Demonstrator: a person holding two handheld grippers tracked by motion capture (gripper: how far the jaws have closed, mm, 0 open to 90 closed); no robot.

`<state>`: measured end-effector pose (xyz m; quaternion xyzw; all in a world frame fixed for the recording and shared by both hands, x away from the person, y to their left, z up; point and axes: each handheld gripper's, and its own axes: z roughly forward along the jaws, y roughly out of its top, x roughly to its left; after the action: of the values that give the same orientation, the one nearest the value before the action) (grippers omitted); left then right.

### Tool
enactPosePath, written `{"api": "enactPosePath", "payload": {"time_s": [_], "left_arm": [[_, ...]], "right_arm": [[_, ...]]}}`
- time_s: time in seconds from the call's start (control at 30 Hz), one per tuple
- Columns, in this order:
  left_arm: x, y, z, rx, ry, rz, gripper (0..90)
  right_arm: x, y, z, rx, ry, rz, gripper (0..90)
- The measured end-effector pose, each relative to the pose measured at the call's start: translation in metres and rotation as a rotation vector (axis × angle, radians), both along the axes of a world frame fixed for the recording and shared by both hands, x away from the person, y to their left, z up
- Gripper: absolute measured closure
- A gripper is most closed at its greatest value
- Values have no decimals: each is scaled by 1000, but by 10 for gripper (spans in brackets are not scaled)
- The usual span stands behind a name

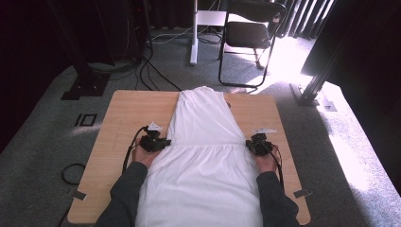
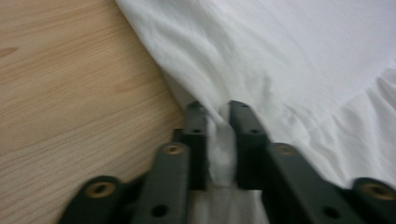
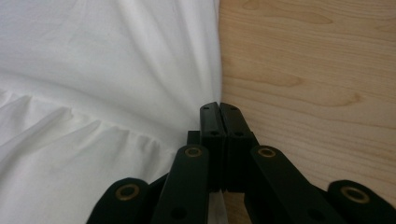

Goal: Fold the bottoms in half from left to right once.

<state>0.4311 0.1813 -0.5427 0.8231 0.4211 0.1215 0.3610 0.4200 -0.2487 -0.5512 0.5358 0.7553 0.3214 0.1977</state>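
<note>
White garment [image 1: 205,156] lies flat down the middle of the wooden worktop [image 1: 127,113], its near end hanging over the near edge. Left claw [image 1: 163,142] is clamped on a bunched fold at the garment's left edge, at the gathered waist seam. Right claw [image 1: 249,144] is pressed together on the right edge at the same seam. Bare wood strips flank both sides. Chair [image 1: 248,33] and cables [image 1: 151,71] sit on the carpet beyond the far edge.

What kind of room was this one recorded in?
Probably a lab or studio set up for recording, not a home: grey carpet with loose cables, a folding chair, and a bare wooden table holding a white garment.
</note>
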Motion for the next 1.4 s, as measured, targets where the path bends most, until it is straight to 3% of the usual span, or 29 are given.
{"api": "enactPosePath", "payload": {"time_s": [0.17,0.23,0.27,0.43,0.47,0.5,0.53,0.57,0.6,0.67,0.73,0.77,0.8,0.87,0.93,0.97,1.0,1.07,1.1,1.13,1.17,1.2,1.23,1.27,1.3,1.33,1.37,1.4], "left_arm": [[-23,4,-1,-6,-1,-24,850],[-23,4,-1,-6,-1,-24,849],[-49,9,-2,-12,-6,-50,847],[-91,12,-2,12,-1,-119,835],[-91,12,-2,12,-1,-119,833],[-108,14,-2,10,9,-149,830],[-108,14,-2,10,9,-149,829],[-115,14,-2,6,21,-168,827],[-128,15,-2,2,40,-198,825],[-135,16,-1,10,37,-220,785],[-137,17,2,-1,24,-218,638],[-135,21,7,-40,7,-201,605],[-131,24,13,-64,-14,-180,584],[-121,26,22,-76,-46,-153,544],[-117,26,25,-78,-54,-150,532],[-102,22,32,-70,-82,-151,528],[-102,22,32,-70,-82,-151,528],[-87,16,33,-70,-81,-151,528],[-72,9,31,-65,-69,-150,530],[-72,9,31,-65,-69,-150,529],[-66,5,29,-61,-66,-154,529],[-61,1,27,-53,-63,-153,523],[-51,-5,22,-56,-54,-143,522],[-51,-5,22,-56,-54,-143,523],[-45,-10,17,-56,-42,-144,524],[-45,-10,17,-56,-42,-144,524],[-41,-13,11,-61,-26,-143,524],[-41,-13,11,-61,-26,-143,524]], "right_arm": [[-22,-3,-2,21,-7,4,892],[-28,-3,-2,23,-9,11,892],[-45,-4,-2,23,-2,26,892],[-92,-6,-2,13,11,60,890],[-102,-8,-3,15,9,61,889],[-109,-9,-3,21,10,62,888],[-109,-9,-3,21,10,62,888],[-130,-14,-5,55,12,58,886],[-136,-15,-5,63,15,59,884],[-149,-18,-5,72,33,60,865],[-154,-19,-4,74,40,62,833],[-159,-19,-2,76,24,80,713],[-159,-18,-1,74,7,81,685],[-152,-17,5,77,-18,84,656],[-146,-16,10,80,-38,89,651],[-129,-12,19,92,-68,98,641],[-129,-12,19,92,-68,98,641],[-108,-4,27,102,-90,114,660],[-89,6,34,104,-109,134,715],[-89,6,34,104,-109,134,715],[-74,14,37,96,-121,162,728],[-49,27,40,91,-120,194,740],[-36,34,40,86,-116,196,740],[-36,34,40,86,-116,196,740],[-12,44,39,88,-95,196,739],[-12,44,39,88,-95,196,739],[8,53,36,90,-60,188,704],[16,57,33,96,-41,187,681]]}}
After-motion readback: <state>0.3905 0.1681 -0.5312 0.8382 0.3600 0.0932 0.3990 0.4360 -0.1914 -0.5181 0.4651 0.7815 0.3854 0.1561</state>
